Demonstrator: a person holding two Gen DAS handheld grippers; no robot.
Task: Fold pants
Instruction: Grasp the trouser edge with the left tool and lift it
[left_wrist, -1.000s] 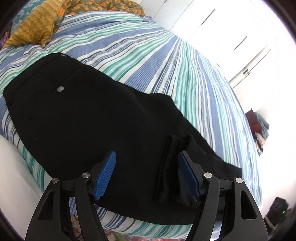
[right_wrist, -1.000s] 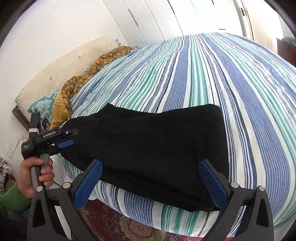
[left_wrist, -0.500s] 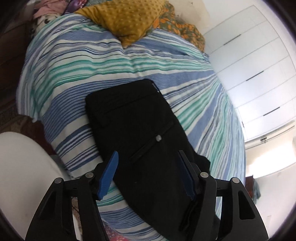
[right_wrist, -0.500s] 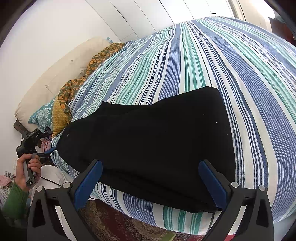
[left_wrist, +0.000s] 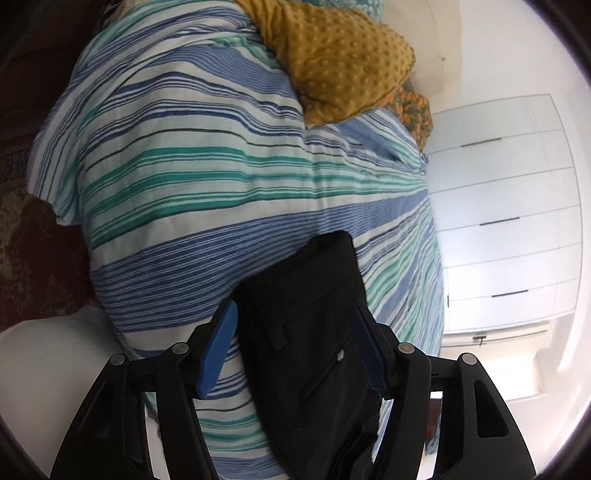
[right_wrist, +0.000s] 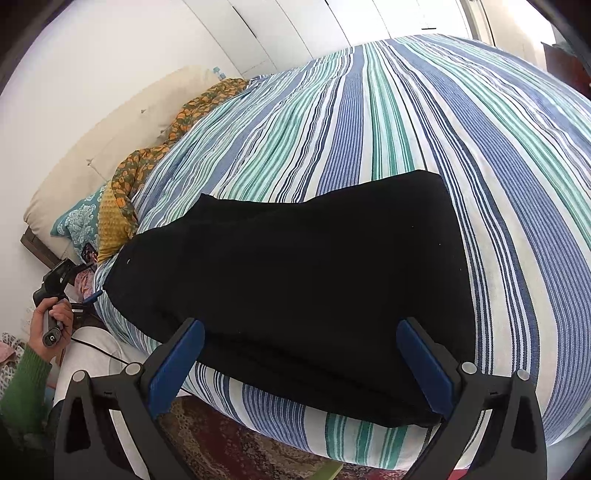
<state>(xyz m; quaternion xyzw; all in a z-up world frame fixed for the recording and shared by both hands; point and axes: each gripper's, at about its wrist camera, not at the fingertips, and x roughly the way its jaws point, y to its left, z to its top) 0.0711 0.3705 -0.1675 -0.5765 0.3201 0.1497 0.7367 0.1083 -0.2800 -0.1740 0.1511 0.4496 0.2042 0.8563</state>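
Black pants (right_wrist: 295, 295) lie folded lengthwise near the front edge of the striped bed (right_wrist: 424, 122). In the left wrist view the waist end with a back pocket and button (left_wrist: 310, 325) sits between my open left gripper's (left_wrist: 295, 347) blue pads. My left gripper also shows in the right wrist view (right_wrist: 59, 291), held in a hand off the bed's left end. My right gripper (right_wrist: 299, 365) is open and empty, hovering over the pants' near edge at the leg end.
A mustard cushion (left_wrist: 343, 55), patterned pillows (right_wrist: 79, 225) and an orange cloth (right_wrist: 177, 133) lie at the bed's head. White wardrobe doors (left_wrist: 498, 221) stand beyond. A patterned rug (right_wrist: 240, 446) covers the floor below the bed edge.
My left gripper has swung from the legs toward the waist end and pulled back off the bed's edge. My right gripper has moved slightly closer to the pants.
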